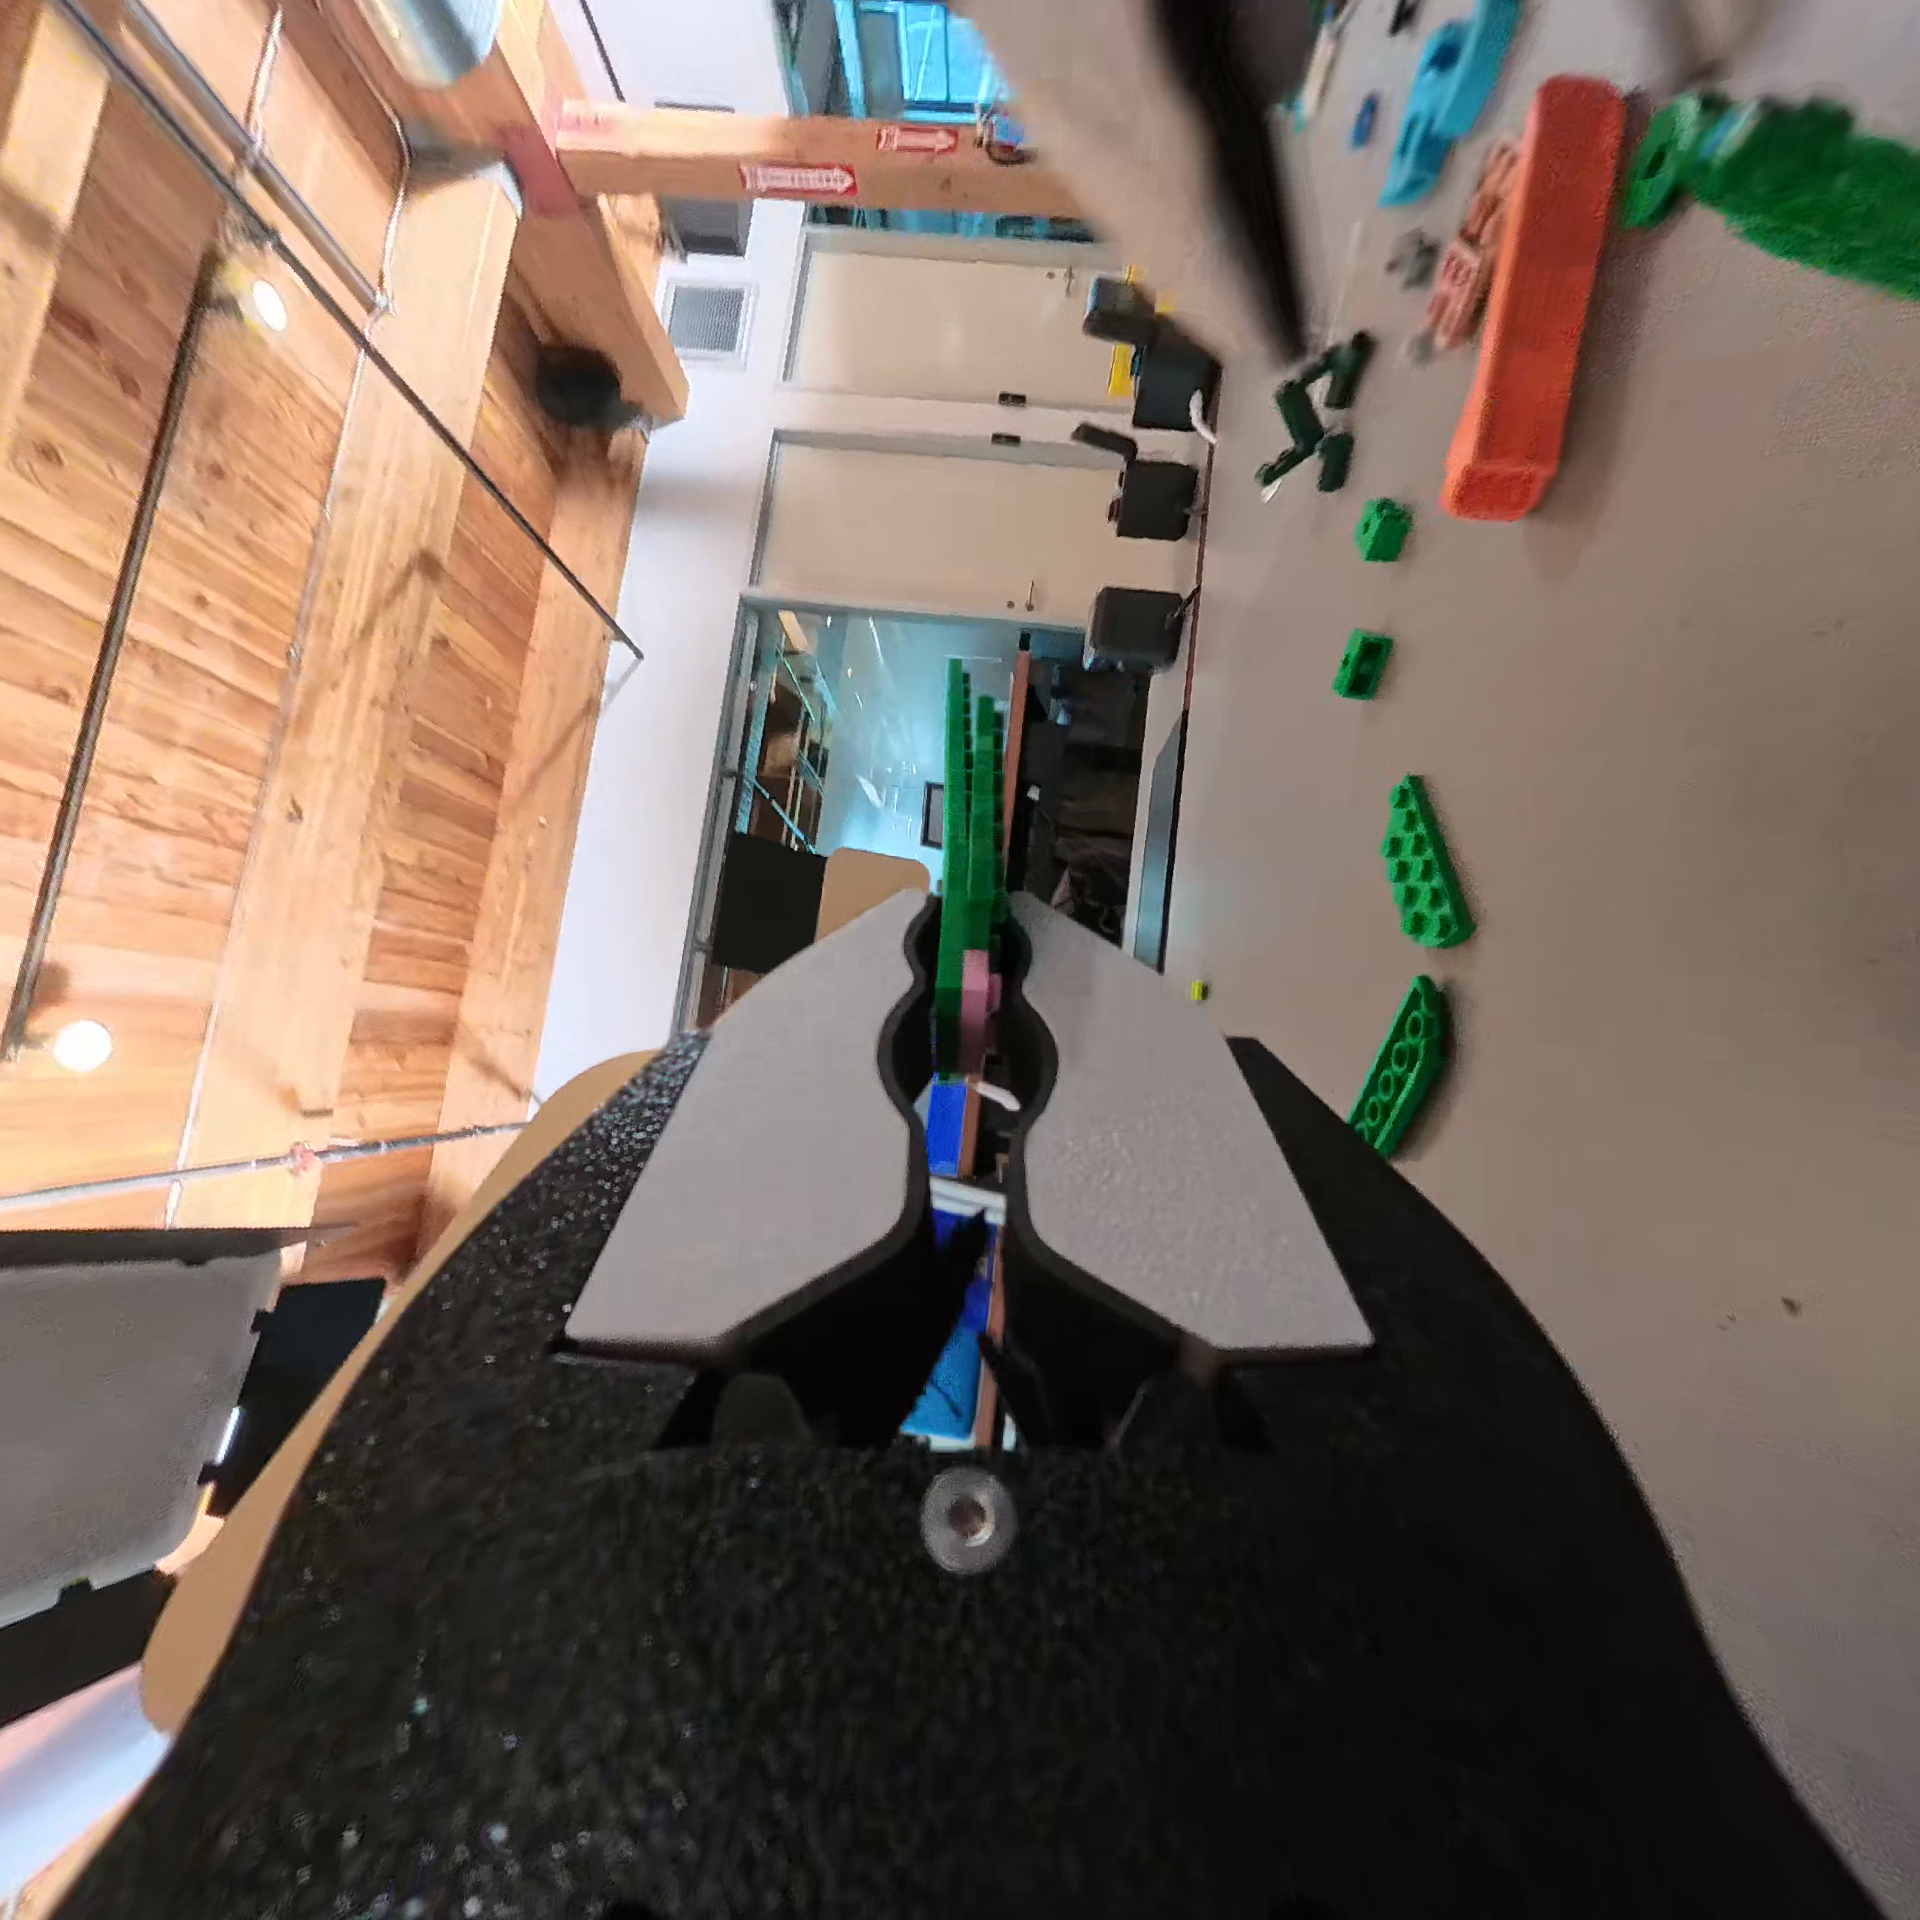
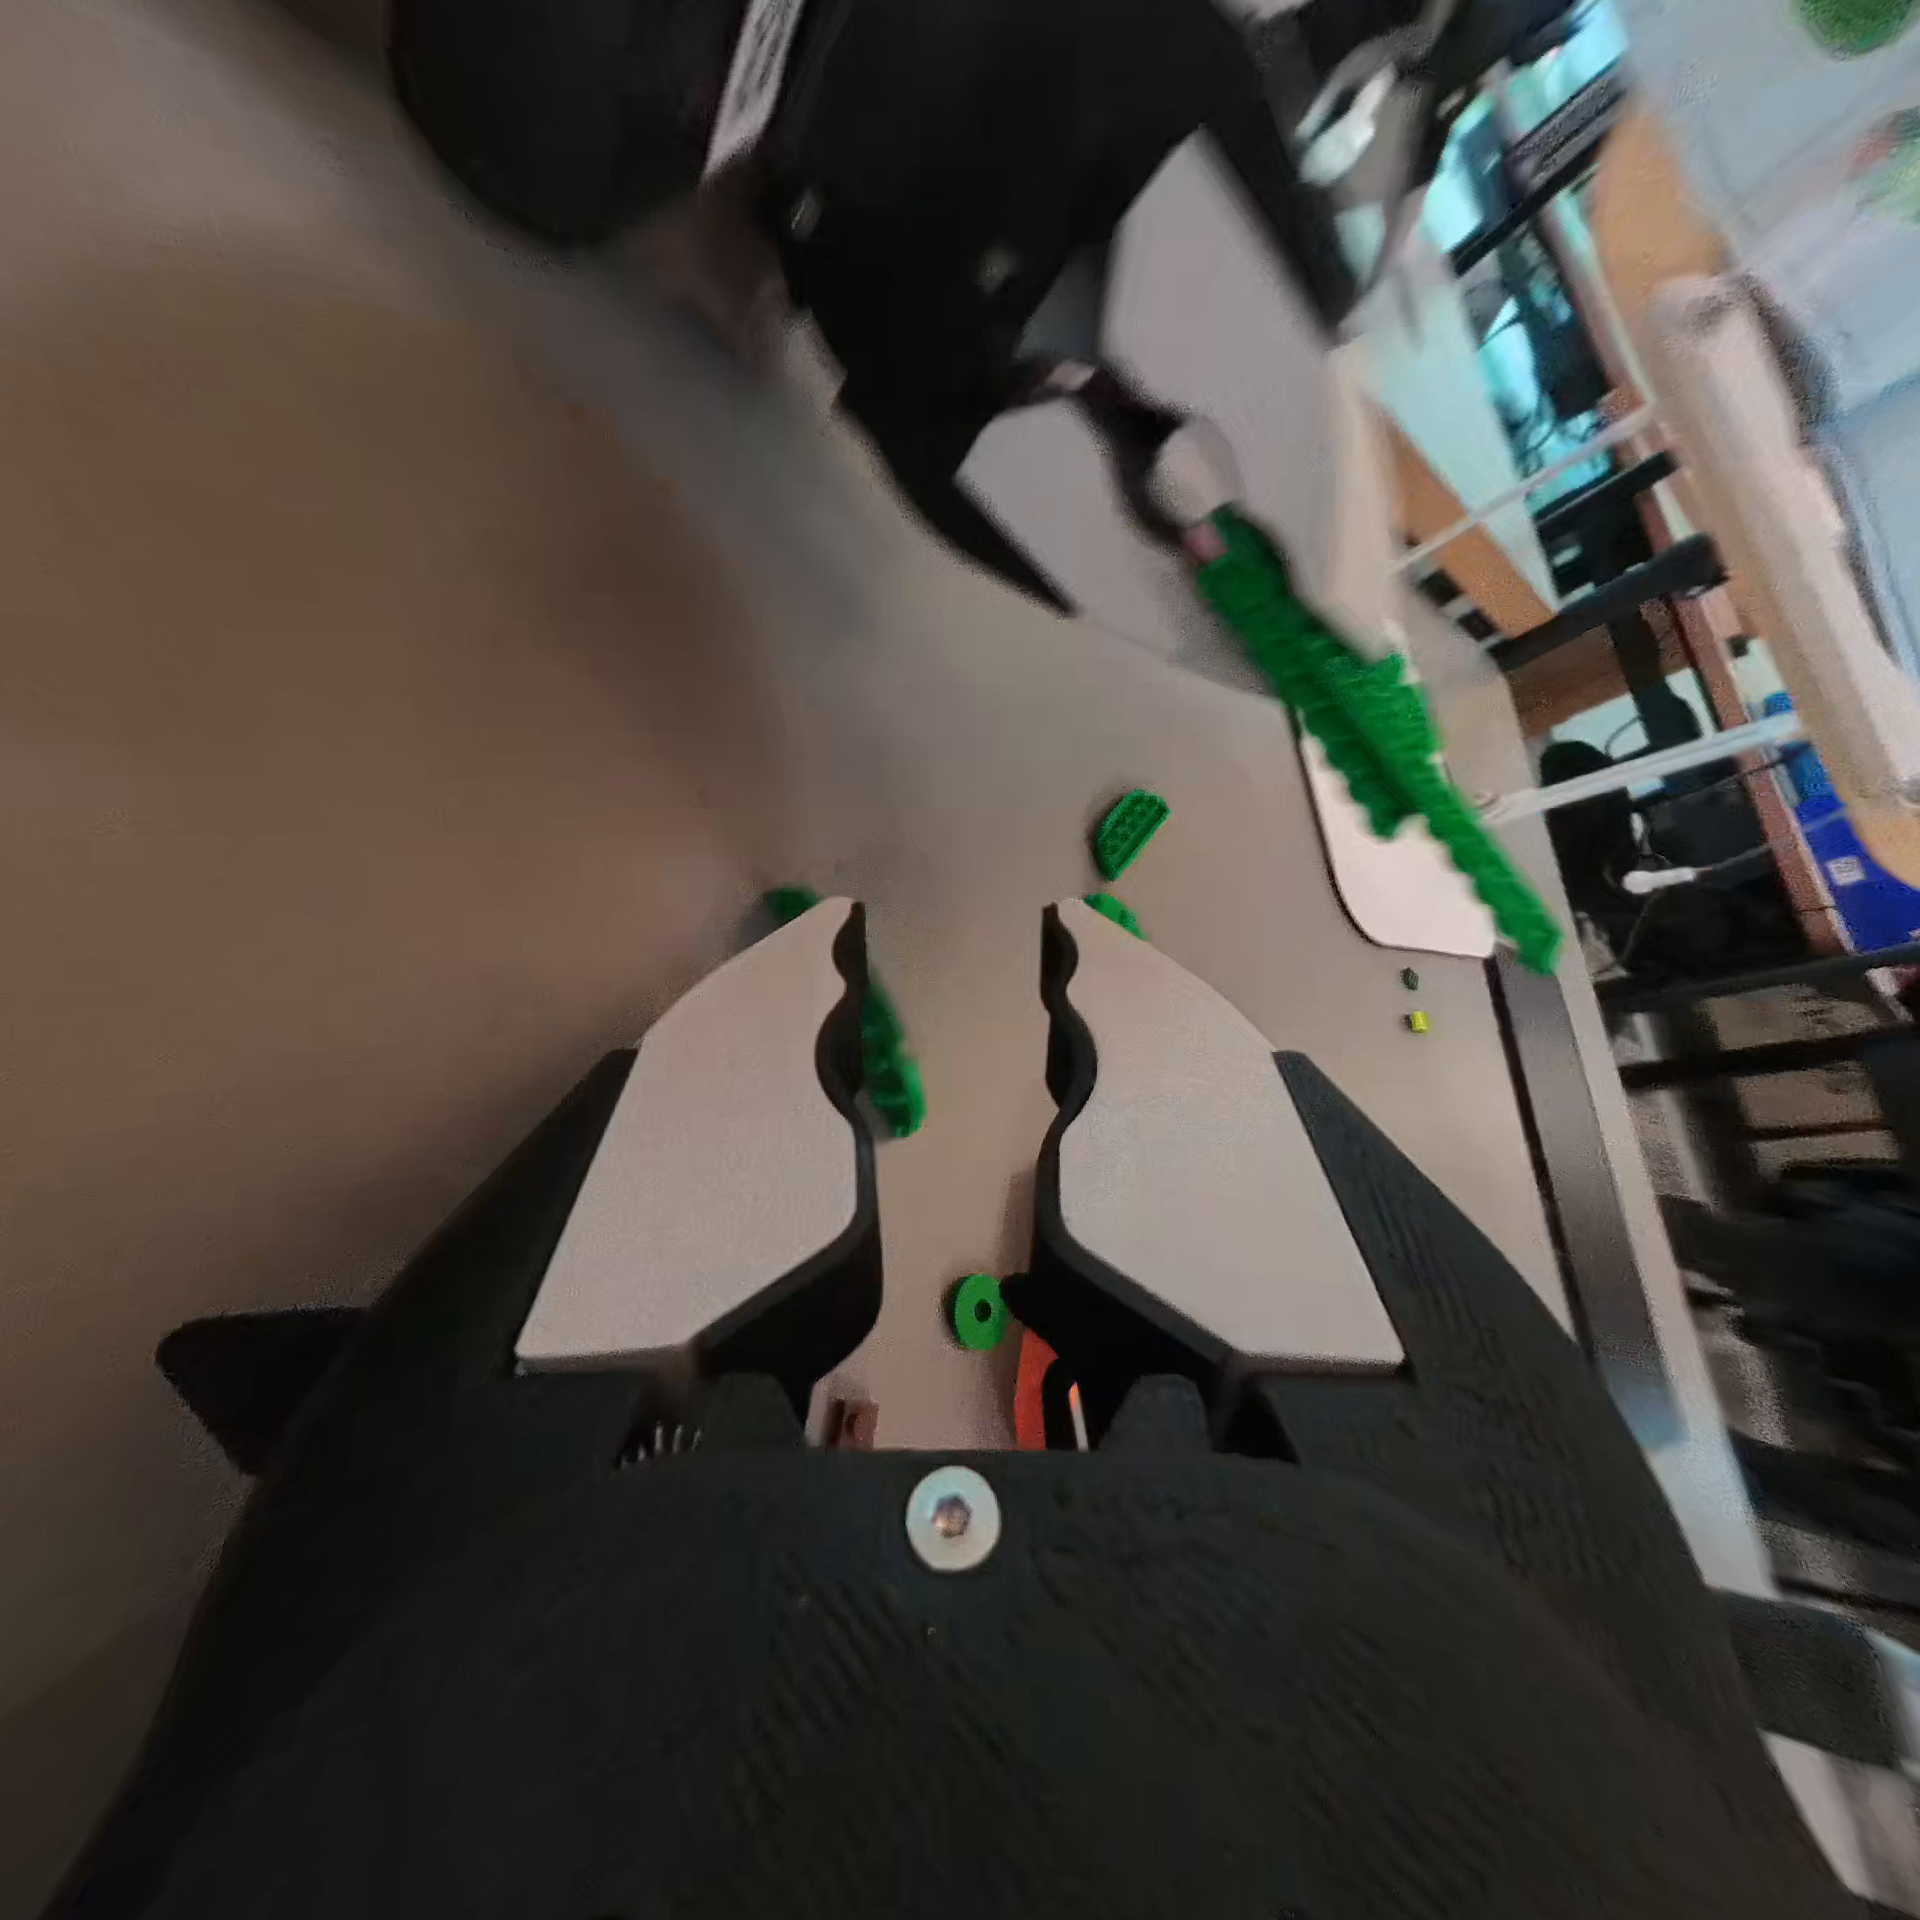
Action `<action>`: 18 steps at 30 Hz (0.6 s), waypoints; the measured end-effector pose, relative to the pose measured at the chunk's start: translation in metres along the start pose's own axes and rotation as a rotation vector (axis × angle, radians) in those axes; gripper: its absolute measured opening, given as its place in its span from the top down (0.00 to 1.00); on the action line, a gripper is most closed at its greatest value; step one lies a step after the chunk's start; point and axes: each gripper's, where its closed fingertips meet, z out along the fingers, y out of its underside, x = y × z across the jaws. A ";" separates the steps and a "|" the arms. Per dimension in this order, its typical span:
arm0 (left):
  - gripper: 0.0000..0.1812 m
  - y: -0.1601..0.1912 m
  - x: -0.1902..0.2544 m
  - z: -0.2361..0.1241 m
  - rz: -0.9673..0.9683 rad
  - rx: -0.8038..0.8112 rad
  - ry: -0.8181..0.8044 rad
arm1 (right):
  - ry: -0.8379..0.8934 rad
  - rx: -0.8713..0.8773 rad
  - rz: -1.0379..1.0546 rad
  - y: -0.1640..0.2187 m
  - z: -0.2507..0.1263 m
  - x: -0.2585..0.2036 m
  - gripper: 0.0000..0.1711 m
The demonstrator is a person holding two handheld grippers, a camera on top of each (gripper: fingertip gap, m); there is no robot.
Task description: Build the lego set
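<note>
While the left gripper [image 1: 966, 935] clamps a long green assembly [image 1: 971, 800] edge-on and clear of the table [image 1: 1662, 1039], its fingers [image 1: 810, 1122] pinch the near end, where a pink piece [image 1: 979, 1003] sits against the green; held aloft this way, the build seems offered up so another part can be pressed on; to its right on the table lie loose green parts, two wedge plates [image 1: 1425, 862] nearest, two small bricks [image 1: 1363, 665] beyond them, then an orange bar [image 1: 1527, 301] and a blue piece [image 1: 1449, 104] at the far end, apparently spread apart so each can be picked singly; in the right wrist view the right gripper [image 2: 951, 920] hovers low over the table with its fingers [image 2: 727, 1132] parted and nothing between them, a green plate [image 2: 888, 1049] showing just beside the left finger; whether that finger touches the plate cannot be told through the blur; a green ring [image 2: 979, 1311] lies nearer the palm, and a tiny yellow stud [image 2: 1415, 1021] rests near the table's edge; farther right, the same green assembly [image 2: 1371, 727] hangs in the other gripper above the tabletop; judging by the spread fingers, the right side is likely lining up its next pick.
</note>
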 end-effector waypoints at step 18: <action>0.95 -0.058 -0.038 -0.021 -1.532 0.700 0.472 | 0.266 0.356 0.366 -0.032 -0.047 0.069 0.67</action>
